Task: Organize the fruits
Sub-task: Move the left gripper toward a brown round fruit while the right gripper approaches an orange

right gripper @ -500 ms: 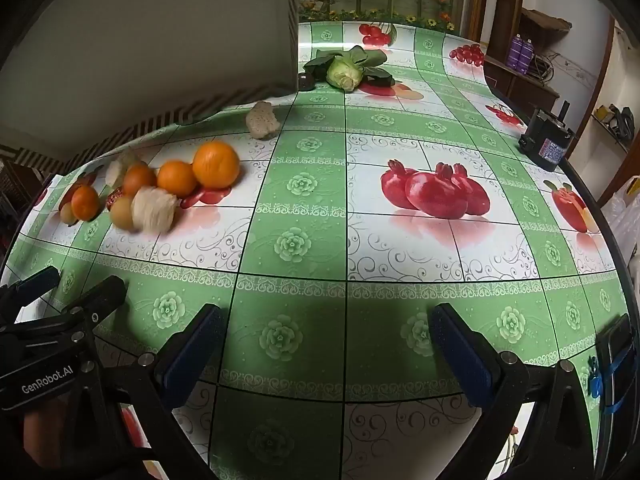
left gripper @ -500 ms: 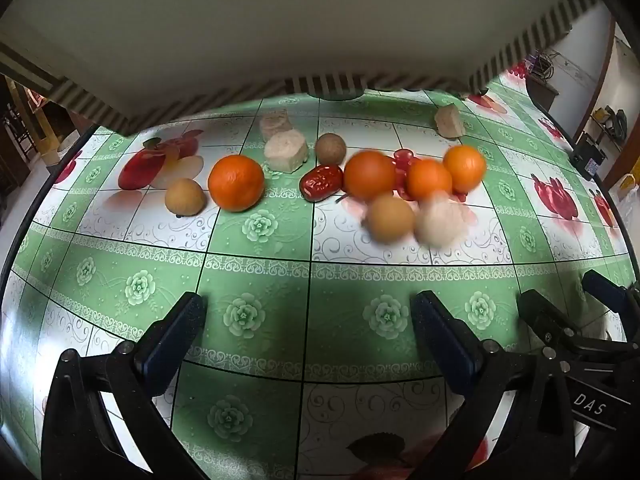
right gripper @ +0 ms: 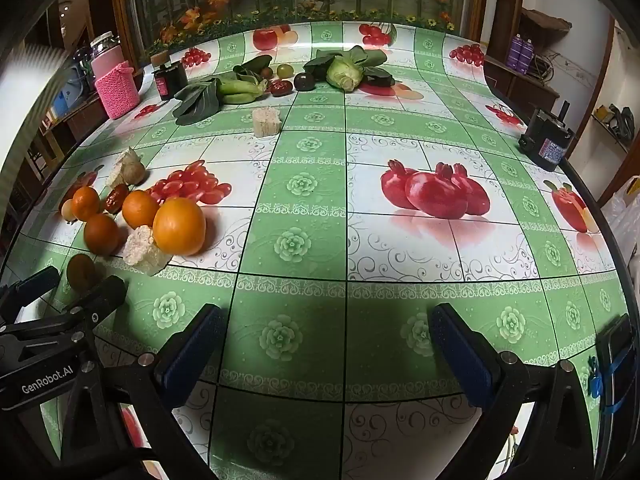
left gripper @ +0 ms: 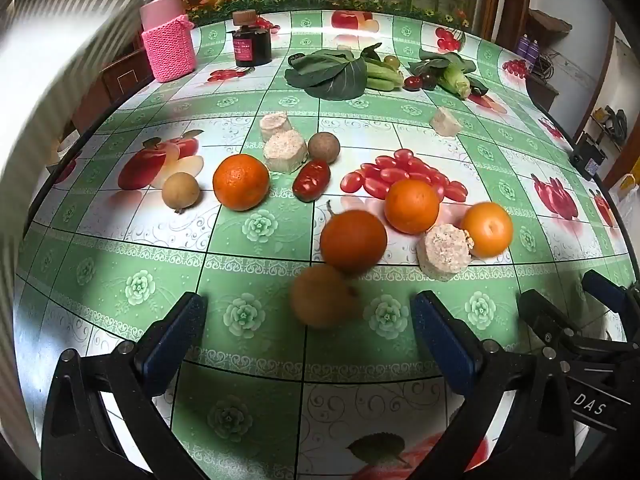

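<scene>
Several oranges lie loose on the fruit-print tablecloth: one at the left [left gripper: 241, 182], two at the right [left gripper: 411, 206] [left gripper: 487, 229], and a blurred one [left gripper: 353, 240] nearer me. A blurred brown round fruit [left gripper: 324, 295] lies just beyond the fingertips of my open left gripper [left gripper: 306, 304]. Other brown fruits [left gripper: 180, 190] [left gripper: 324, 147], a red date [left gripper: 311, 180] and pale cut chunks [left gripper: 285, 150] [left gripper: 443, 252] lie around. My right gripper [right gripper: 326, 312] is open over bare cloth, with the same fruit cluster [right gripper: 179, 226] far to its left.
Leafy greens [left gripper: 332, 74], a small cabbage [right gripper: 342, 72] and dark fruits sit at the far side. A pink knit-covered bottle [left gripper: 168, 46] and a dark jar [left gripper: 251, 46] stand at the far left. A black device [right gripper: 546, 136] sits near the curved right table edge [right gripper: 600, 220].
A white striped-edged cover that hid the far table has swept away to the left. One orange, the brown fruit, a pale chunk and two more oranges have rolled nearer. Both grippers kept still.
</scene>
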A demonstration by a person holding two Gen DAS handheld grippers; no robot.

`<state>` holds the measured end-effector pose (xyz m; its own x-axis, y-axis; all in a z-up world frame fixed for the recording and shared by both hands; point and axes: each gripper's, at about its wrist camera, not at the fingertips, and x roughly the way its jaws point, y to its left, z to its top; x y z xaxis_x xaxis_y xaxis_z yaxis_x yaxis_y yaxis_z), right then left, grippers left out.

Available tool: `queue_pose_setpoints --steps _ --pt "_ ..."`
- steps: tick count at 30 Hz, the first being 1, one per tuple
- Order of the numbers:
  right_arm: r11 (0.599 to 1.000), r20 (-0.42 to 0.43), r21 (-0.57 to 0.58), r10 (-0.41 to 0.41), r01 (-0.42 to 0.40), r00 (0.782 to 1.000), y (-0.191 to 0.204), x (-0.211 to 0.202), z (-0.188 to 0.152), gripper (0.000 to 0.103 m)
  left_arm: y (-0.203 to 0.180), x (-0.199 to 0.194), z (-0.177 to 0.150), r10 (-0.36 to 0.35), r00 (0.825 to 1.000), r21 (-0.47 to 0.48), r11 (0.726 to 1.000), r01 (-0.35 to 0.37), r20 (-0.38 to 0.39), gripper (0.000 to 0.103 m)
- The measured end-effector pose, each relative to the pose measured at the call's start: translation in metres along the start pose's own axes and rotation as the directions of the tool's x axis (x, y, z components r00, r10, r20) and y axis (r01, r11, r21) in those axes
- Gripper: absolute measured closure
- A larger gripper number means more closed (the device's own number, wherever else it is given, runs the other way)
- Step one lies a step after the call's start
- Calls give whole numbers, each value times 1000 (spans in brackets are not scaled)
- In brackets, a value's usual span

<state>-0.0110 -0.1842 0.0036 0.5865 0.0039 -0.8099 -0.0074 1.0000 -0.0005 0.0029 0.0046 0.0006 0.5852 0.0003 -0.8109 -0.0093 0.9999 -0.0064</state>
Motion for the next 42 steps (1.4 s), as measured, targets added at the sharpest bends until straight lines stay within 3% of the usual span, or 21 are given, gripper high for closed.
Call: queue_pose_setpoints --steps 33,42 --pt "1000 0 0 -1 1 1000 0 0 0 0 -2 0 -1 -1 1000 1 1000 1 -2 0" --pt "1000 19 5 9 -9 1000 1 -2 -1 0 -1 -10 -9 -15 1000 44 999 16 -23 0"
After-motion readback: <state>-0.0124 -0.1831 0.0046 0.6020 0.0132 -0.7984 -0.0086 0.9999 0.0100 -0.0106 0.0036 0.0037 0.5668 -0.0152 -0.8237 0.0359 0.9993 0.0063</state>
